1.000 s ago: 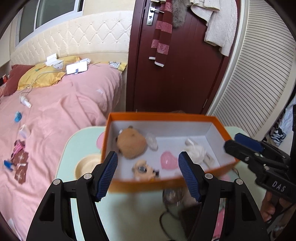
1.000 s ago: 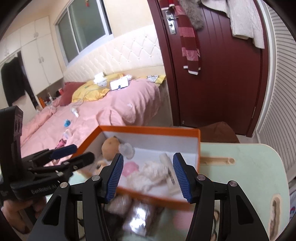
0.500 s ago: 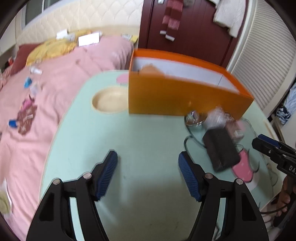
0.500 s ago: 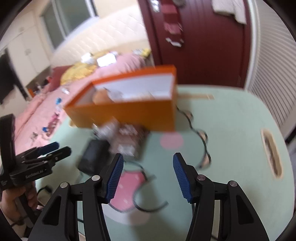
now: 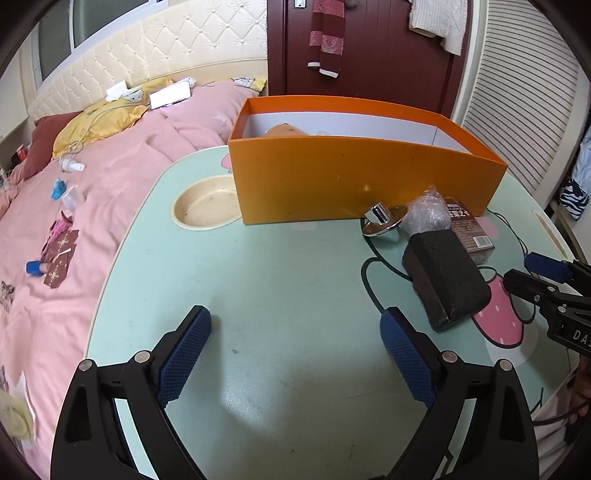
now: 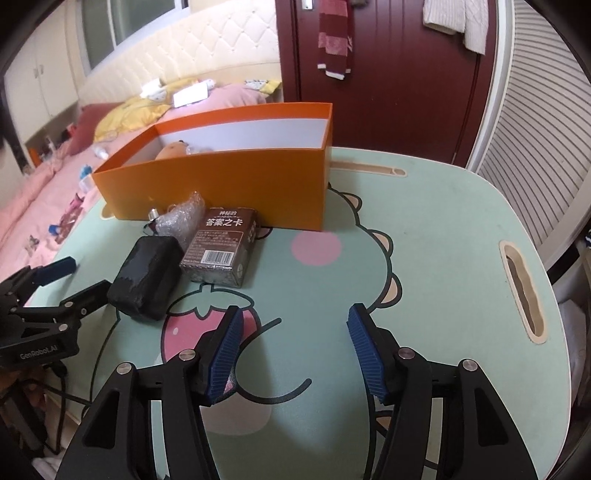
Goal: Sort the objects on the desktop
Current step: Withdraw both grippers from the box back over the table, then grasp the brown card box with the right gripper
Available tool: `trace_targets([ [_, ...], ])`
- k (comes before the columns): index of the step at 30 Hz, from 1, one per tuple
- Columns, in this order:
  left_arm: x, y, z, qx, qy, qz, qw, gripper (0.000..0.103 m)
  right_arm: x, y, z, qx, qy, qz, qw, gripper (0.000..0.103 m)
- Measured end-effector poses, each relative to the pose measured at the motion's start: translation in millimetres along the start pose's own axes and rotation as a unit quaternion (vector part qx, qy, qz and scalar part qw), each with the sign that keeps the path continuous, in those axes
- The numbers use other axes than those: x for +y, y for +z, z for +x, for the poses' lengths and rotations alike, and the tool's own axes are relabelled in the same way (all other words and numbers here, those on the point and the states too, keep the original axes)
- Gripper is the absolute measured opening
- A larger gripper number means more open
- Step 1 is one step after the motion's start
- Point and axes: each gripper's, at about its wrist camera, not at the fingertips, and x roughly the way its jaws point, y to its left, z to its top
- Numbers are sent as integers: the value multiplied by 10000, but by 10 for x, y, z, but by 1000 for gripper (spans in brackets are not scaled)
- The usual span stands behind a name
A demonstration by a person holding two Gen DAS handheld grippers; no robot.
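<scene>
Orange box (image 5: 369, 184) crowds the card pack (image 6: 221, 247) and black block (image 6: 147, 277); both wide-open, empty grippers (image 5: 295, 354) (image 6: 293, 347) risk shoving them together.

- A home bedroom — a bed (image 5: 122, 155) under a pink quilt, strewn with small things, stands just beside the table (image 5: 280, 280).
- A cream tufted headboard (image 5: 155, 55) and yellow pillow (image 5: 99, 122).
- A scarf (image 5: 327, 35) and a knit (image 5: 439, 22) hang on the dark red door (image 5: 373, 55).
- White wardrobe (image 6: 40, 81) — beside the window.
</scene>
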Motion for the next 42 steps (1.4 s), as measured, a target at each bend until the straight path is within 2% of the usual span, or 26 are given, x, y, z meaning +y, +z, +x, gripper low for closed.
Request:
trace_targets([
  [5, -10, -8, 5, -4, 0, -1, 10000, 93, -96, -40, -34, -14, 102, 27, 9999, 60],
  [10, -1, 3, 2, 0, -6, -5, 10000, 93, -13, 119, -29, -199, 188, -86, 9996, 59],
  [15, 6, 2, 2, -3, -5, -1, 10000, 93, 93, 377, -9, -333, 569, -56, 9978, 58],
  [18, 7, -1, 1, -4, -5, 1, 10000, 93, 198, 459, 86, -207, 695, -203, 9972, 50],
  [19, 4, -1, 0, -4, -4, 1, 10000, 93, 230, 454, 129, -117, 669, -265, 9973, 41],
  [20, 5, -1, 1, -4, -4, 0, 10000, 93, 254, 447, 187, 25, 659, -334, 9973, 41],
  [24, 15, 5, -16, -12, -8, -3, 10000, 93, 205, 422, 130, -58, 735, -274, 9969, 41],
  [27, 27, 4, -13, -9, -15, 6, 10000, 93, 91, 395, 99, 23, 987, -127, 9950, 41],
  [36, 43, 5, -17, -7, -13, 10, 10000, 93, 375, 408, 146, 50, 833, -531, 9951, 45],
  [38, 43, 6, -12, -3, -7, 5, 10000, 93, 414, 396, 222, 76, 651, -624, 9959, 46],
  [39, 41, 6, -10, -1, -3, 3, 10000, 94, 421, 382, 237, 26, 508, -696, 9963, 44],
  [40, 39, 6, -10, -1, 0, 2, 10000, 94, 440, 372, 239, 29, 368, -846, 9957, 34],
  [41, 38, 8, -11, 2, 3, 2, 10000, 94, 417, 373, 219, 29, 409, -801, 9959, 24],
  [42, 37, 13, -11, 14, 5, 3, 10000, 94, 394, 374, 200, 29, 450, -757, 9961, 19],
])
